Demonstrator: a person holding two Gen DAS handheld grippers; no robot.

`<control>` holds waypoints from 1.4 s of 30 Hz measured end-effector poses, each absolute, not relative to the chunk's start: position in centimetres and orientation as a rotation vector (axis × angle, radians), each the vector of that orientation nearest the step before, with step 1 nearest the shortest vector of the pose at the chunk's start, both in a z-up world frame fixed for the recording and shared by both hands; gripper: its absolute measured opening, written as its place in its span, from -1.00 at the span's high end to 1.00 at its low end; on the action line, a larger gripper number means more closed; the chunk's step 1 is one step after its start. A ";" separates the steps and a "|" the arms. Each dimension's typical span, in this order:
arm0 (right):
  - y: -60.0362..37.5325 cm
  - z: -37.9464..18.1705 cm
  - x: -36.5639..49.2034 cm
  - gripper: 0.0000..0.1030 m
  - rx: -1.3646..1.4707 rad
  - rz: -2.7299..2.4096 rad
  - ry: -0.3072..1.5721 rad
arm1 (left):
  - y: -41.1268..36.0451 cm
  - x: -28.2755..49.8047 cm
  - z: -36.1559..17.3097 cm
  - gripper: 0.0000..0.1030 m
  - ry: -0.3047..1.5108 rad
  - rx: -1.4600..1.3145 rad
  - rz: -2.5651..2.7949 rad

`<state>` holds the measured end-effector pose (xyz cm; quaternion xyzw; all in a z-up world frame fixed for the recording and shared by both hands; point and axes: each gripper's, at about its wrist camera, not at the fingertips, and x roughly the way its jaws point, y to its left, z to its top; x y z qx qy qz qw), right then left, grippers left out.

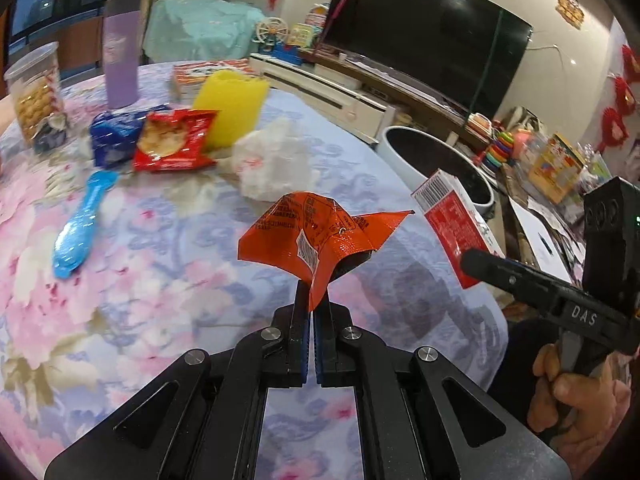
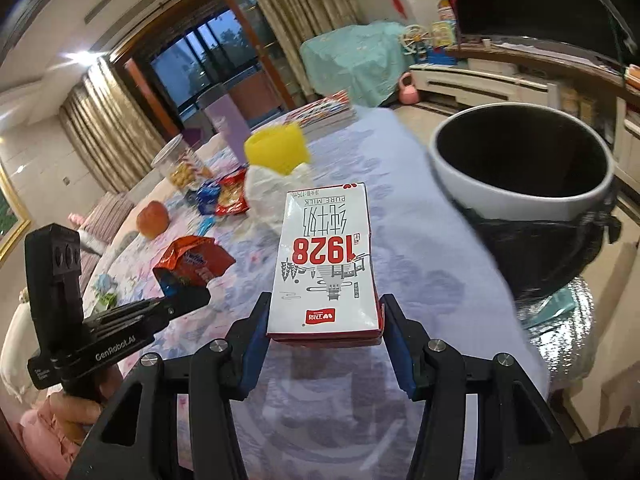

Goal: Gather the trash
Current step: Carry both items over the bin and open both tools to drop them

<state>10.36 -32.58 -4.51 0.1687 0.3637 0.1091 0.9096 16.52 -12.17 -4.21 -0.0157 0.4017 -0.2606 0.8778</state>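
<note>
My left gripper point(image 1: 312, 300) is shut on the lower corner of a crumpled orange snack wrapper point(image 1: 308, 232), which it holds above the floral tablecloth point(image 1: 160, 280). My right gripper point(image 2: 326, 308) is shut on a white and red milk carton point(image 2: 324, 260), with a blue pad pressed on each side of it. The carton point(image 1: 452, 224) also shows at the right in the left wrist view. A white bin with a black liner point(image 2: 520, 160) stands open just past the table's right edge, ahead and to the right of the carton. It lies beyond the wrapper in the left wrist view.
On the table lie a red snack bag point(image 1: 176, 140), a blue packet point(image 1: 116, 136), a blue wrapped spoon point(image 1: 80, 232) and a white plastic bag point(image 1: 272, 160). A yellow cup point(image 1: 232, 108), a purple tumbler point(image 1: 120, 52), a cookie jar point(image 1: 34, 92) and an apple point(image 2: 152, 218) stand further back.
</note>
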 end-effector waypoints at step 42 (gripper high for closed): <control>-46.9 -2.5 13.4 -0.04 0.415 0.003 0.674 | -29.0 21.9 -1.5 0.98 0.810 0.124 -0.712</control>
